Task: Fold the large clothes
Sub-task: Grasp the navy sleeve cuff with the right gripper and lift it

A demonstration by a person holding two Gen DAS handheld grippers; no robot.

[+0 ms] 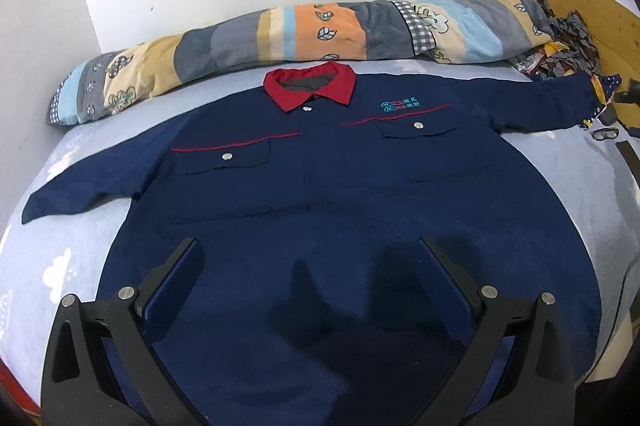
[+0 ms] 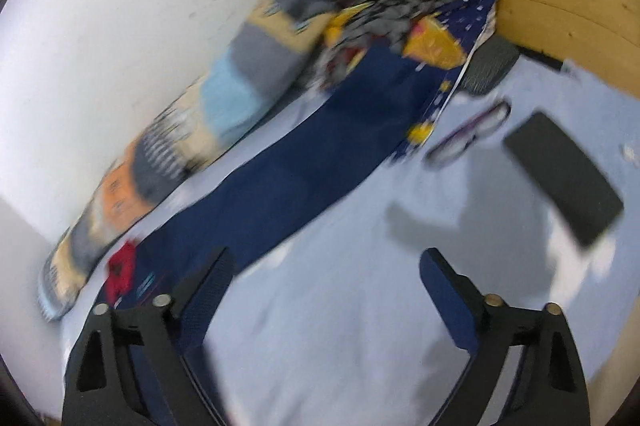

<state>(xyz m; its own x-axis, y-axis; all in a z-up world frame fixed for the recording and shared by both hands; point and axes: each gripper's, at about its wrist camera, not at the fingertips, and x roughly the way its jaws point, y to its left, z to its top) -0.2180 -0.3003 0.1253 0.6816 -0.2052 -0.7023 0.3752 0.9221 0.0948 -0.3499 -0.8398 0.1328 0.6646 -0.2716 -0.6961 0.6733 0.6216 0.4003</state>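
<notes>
Both jaws spread, gripping nothing; left gripper [image 1: 310, 246] hovers over shirt [image 1: 320, 186], laid flat and face-up on bed [image 1: 580, 166], ready for folding. Right gripper [image 2: 326, 258] hangs near sleeve [image 2: 304, 162], likely the first fold.

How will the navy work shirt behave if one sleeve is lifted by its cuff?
The navy work shirt lies flat and thin on the bed, so it is probably floppy and will drape. The sleeve is long; its slack likely drags. The woven cloth looks matte, so open right tongs should grip it without slipping.
</notes>
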